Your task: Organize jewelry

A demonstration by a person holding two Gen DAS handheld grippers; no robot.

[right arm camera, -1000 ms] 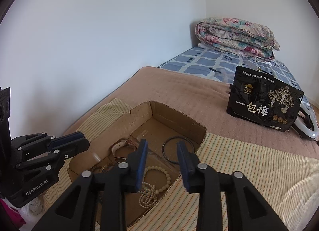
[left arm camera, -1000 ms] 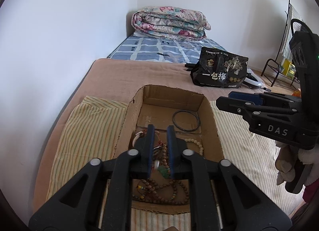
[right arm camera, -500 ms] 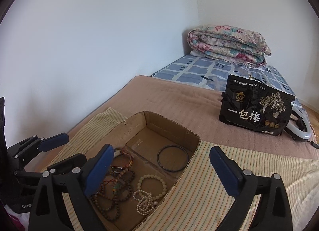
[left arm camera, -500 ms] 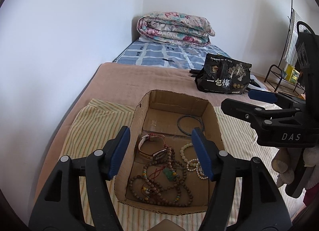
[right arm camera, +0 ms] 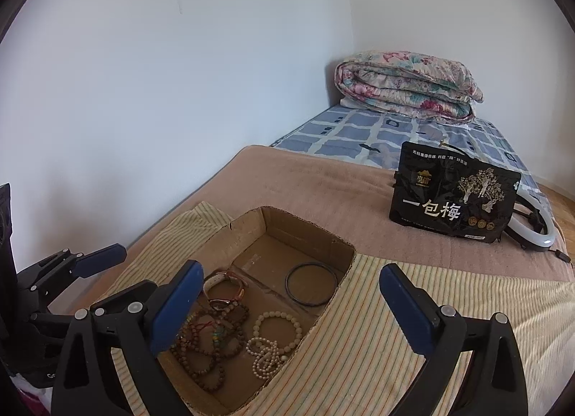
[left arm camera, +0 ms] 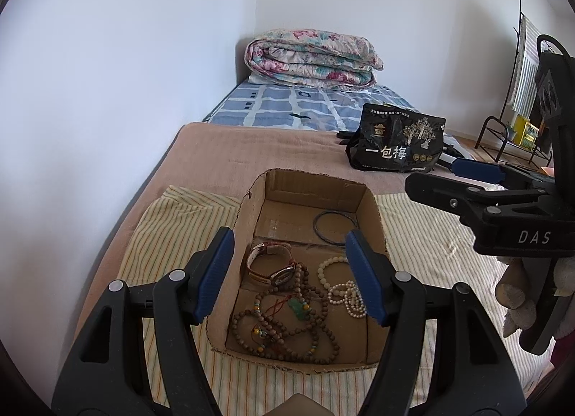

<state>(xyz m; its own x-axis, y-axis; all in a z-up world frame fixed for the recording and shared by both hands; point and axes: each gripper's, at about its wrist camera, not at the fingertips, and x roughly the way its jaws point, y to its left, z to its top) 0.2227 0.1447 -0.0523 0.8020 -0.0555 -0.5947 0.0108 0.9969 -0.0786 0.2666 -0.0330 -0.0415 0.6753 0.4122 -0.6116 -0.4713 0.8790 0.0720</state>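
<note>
An open cardboard box (left arm camera: 373, 211) (right arm camera: 248, 232) sits on a striped cloth on the bed. Inside lie a wristwatch (left arm camera: 269, 265) (right arm camera: 224, 288), brown bead strands with a green pendant (left arm camera: 287, 322) (right arm camera: 208, 340), a cream bead bracelet (left arm camera: 332, 268) (right arm camera: 276, 328), a pearl strand (left arm camera: 346, 295) (right arm camera: 266, 355) and a dark bangle (left arm camera: 334, 227) (right arm camera: 311, 283). My left gripper (left arm camera: 293, 277) is open and empty, above the box's near end. My right gripper (right arm camera: 291, 315) is open wide and empty, over the box's right side; it also shows in the left wrist view (left arm camera: 478, 179).
A black snack bag (left arm camera: 395, 144) (right arm camera: 454, 195) stands on the tan blanket beyond the box. A folded floral quilt (left arm camera: 312, 58) (right arm camera: 406, 83) lies at the bed's far end. White wall on the left. A metal rack (left arm camera: 510, 132) stands at right.
Both grippers have opened from nearly shut to wide open. Both have pulled back a little, so more of the box and jewelry shows.
</note>
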